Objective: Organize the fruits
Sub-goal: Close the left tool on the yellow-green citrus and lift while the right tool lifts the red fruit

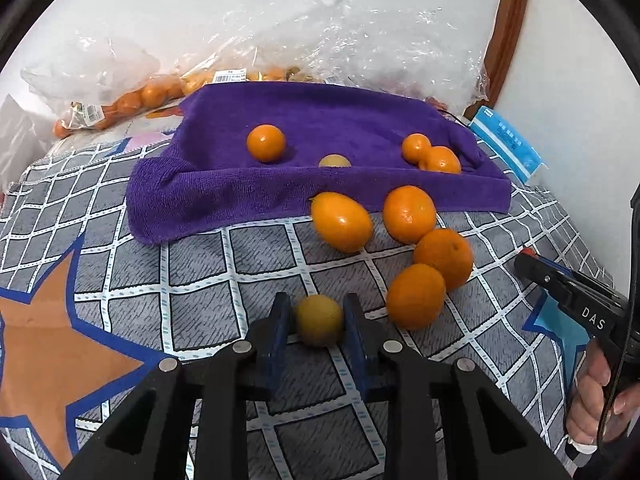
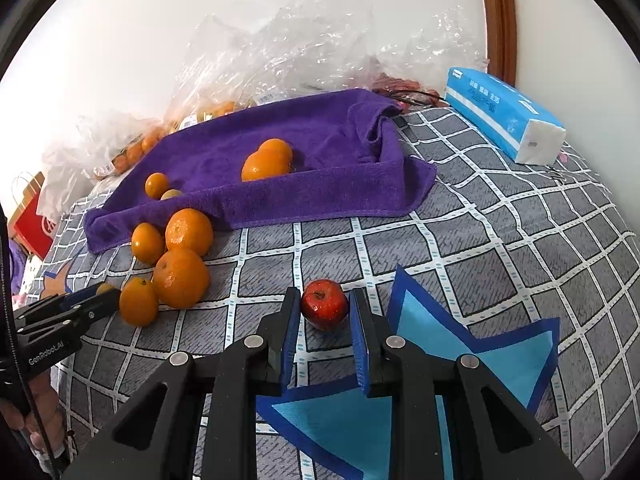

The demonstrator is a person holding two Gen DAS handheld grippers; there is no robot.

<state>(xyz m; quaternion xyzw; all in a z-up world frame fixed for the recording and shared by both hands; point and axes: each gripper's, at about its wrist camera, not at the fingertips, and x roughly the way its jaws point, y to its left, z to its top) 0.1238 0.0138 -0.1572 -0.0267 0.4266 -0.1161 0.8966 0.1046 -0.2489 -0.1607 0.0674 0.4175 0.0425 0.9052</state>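
My left gripper (image 1: 319, 312) has its blue pads on both sides of a small yellow fruit (image 1: 319, 320) that rests on the patterned bedspread (image 1: 208, 272). My right gripper (image 2: 325, 304) stands around a small red apple (image 2: 324, 308), the pads close to it with small gaps showing. Several oranges (image 1: 416, 294) lie in a cluster just right of the left gripper; the cluster also shows in the right wrist view (image 2: 181, 278). A purple towel (image 1: 320, 120) lies behind, with oranges (image 1: 265, 143) and a yellowish fruit (image 1: 334, 161) on it.
Clear plastic bags (image 1: 120, 96) with more oranges lie against the wall behind the towel. A blue tissue pack (image 2: 504, 114) lies at the right. A red paper bag (image 2: 34, 216) stands at the far left. A wooden frame (image 1: 506, 28) runs up the wall.
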